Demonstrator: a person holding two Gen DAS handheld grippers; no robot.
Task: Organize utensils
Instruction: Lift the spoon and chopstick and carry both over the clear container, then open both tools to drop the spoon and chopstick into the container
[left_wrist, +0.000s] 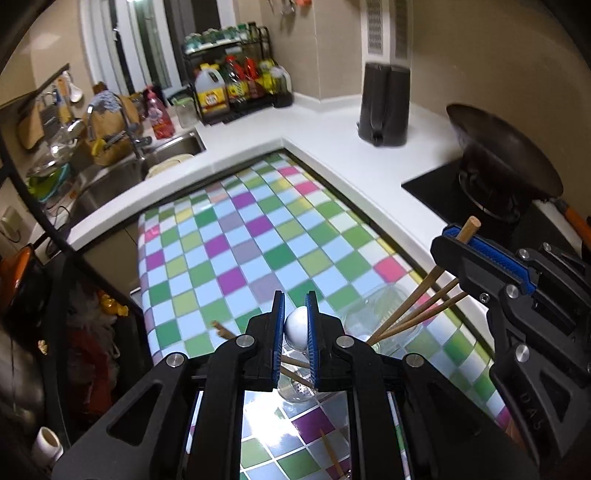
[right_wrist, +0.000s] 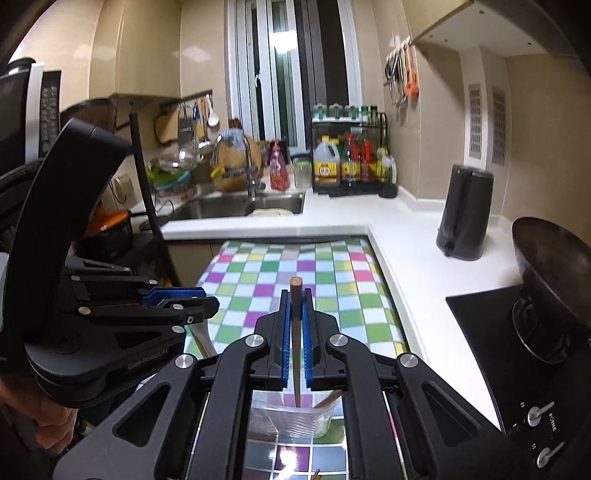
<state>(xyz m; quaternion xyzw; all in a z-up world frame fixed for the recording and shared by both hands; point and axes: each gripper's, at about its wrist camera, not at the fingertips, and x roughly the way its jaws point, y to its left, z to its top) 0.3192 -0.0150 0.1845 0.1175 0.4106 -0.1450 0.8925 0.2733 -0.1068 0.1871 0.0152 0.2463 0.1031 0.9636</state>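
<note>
My left gripper (left_wrist: 295, 317) is shut on a white spoon (left_wrist: 297, 326), held above a small clear glass (left_wrist: 295, 393) on the checkered tablecloth (left_wrist: 258, 236). My right gripper (right_wrist: 295, 310) is shut on a brown chopstick (right_wrist: 296, 332), held upright with its lower end in a clear glass jar (right_wrist: 295, 417). In the left wrist view the right gripper (left_wrist: 476, 251) holds that chopstick (left_wrist: 468, 227) above the jar (left_wrist: 384, 317), which holds several chopsticks (left_wrist: 413, 314). More chopsticks (left_wrist: 223, 330) lie on the cloth. The left gripper (right_wrist: 199, 299) shows in the right wrist view.
A white counter (left_wrist: 332, 147) surrounds the table. A black kettle (left_wrist: 386, 103) and a wok (left_wrist: 506, 147) on a stove stand at right. A sink (left_wrist: 122, 173) and a rack of bottles (left_wrist: 236, 85) are at the back left.
</note>
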